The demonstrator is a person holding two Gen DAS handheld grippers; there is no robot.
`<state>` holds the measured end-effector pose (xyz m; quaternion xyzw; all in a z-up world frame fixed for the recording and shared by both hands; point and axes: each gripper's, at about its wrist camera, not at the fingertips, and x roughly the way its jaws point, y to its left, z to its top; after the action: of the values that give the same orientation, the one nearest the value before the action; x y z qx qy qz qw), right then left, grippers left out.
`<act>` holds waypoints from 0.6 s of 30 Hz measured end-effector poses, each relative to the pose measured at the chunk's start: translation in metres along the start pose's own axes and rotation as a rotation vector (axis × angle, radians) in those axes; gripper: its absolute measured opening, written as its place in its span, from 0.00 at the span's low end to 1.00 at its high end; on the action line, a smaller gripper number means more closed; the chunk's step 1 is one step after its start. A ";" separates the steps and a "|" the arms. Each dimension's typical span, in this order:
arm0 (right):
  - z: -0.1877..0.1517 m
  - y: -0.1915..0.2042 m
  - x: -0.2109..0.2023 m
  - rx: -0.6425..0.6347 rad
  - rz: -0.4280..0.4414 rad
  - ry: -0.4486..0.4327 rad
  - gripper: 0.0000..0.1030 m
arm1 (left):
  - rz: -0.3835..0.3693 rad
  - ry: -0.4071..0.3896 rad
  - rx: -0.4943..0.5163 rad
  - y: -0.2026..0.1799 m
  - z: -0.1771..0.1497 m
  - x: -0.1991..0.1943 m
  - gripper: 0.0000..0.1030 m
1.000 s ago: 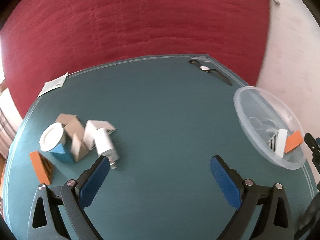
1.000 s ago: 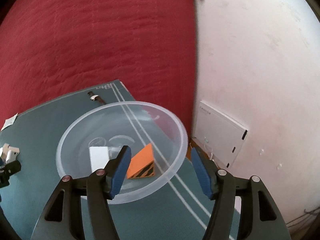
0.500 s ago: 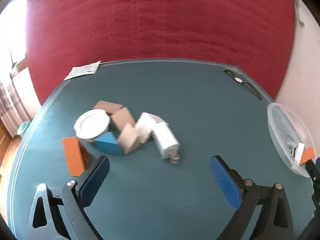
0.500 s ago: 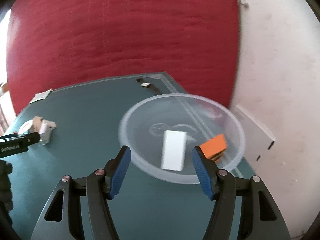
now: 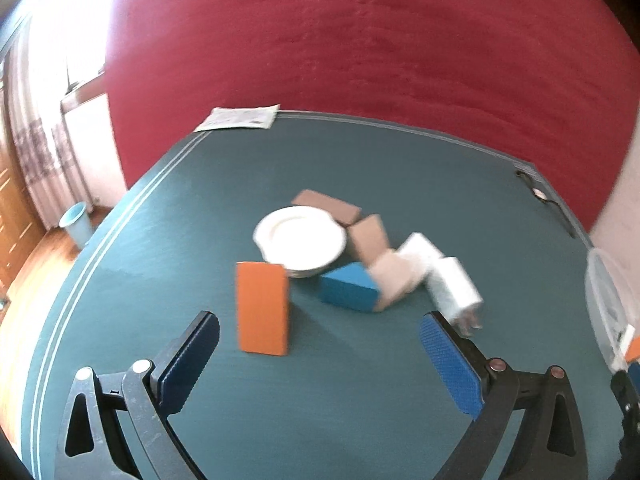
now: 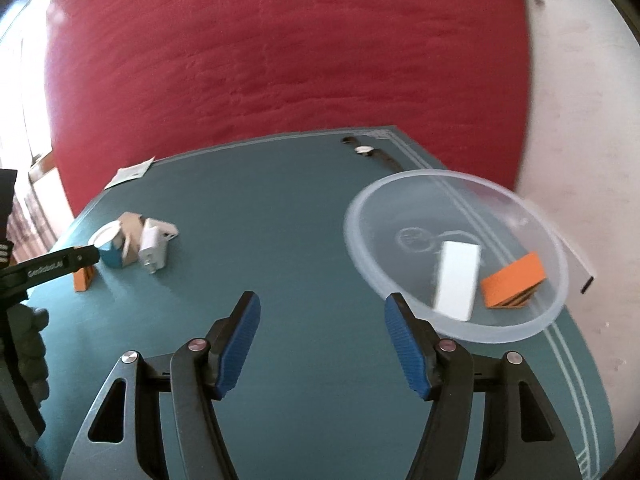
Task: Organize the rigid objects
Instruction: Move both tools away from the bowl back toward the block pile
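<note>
Cluster: we find the plate [image 5: 300,239], boxes [image 5: 368,236] and charger [image 5: 454,286] huddled touching, mid-counter [image 6: 280,216], toward its left edge.
Upright block [image 5: 263,307]: just before the plate.
Bowl [image 6: 552,312]: at the right edge, holding two blocks [image 6: 458,280].
Watch [image 6: 370,151]: far right corner.
Paper [image 5: 240,118]: far left corner.

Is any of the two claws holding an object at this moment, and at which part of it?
Nothing is held. The left claw is open above the mat, short of the orange block. The right claw is open too, beside the clear bowl.
</note>
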<state>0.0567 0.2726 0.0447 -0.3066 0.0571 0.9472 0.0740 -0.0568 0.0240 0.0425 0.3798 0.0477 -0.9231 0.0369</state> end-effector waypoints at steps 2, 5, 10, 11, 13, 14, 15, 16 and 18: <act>-0.001 0.007 0.002 -0.010 0.020 0.008 0.64 | 0.016 0.006 -0.012 0.007 0.000 0.002 0.99; -0.001 0.016 0.005 -0.022 0.047 0.023 0.64 | 0.050 0.028 -0.033 0.018 0.001 0.010 0.99; -0.004 0.023 0.008 -0.037 0.074 0.046 0.64 | 0.062 0.065 -0.063 0.030 0.003 0.022 0.99; -0.005 0.024 0.009 -0.040 0.078 0.050 0.64 | 0.066 0.070 -0.069 0.033 0.003 0.024 0.99; -0.007 0.027 0.011 -0.046 0.082 0.059 0.64 | 0.074 0.078 -0.077 0.036 0.004 0.028 0.98; -0.007 0.028 0.013 -0.047 0.084 0.064 0.64 | 0.075 0.079 -0.079 0.037 0.004 0.030 0.94; -0.008 0.029 0.014 -0.048 0.086 0.069 0.64 | 0.077 0.084 -0.083 0.039 0.005 0.032 0.91; -0.009 0.029 0.015 -0.049 0.089 0.076 0.64 | 0.076 0.088 -0.085 0.039 0.005 0.034 0.85; -0.011 0.029 0.016 -0.051 0.092 0.083 0.64 | 0.073 0.099 -0.092 0.041 0.004 0.037 0.76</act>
<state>0.0447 0.2443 0.0284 -0.3444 0.0502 0.9373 0.0202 -0.0818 -0.0187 0.0168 0.4245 0.0780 -0.8980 0.0856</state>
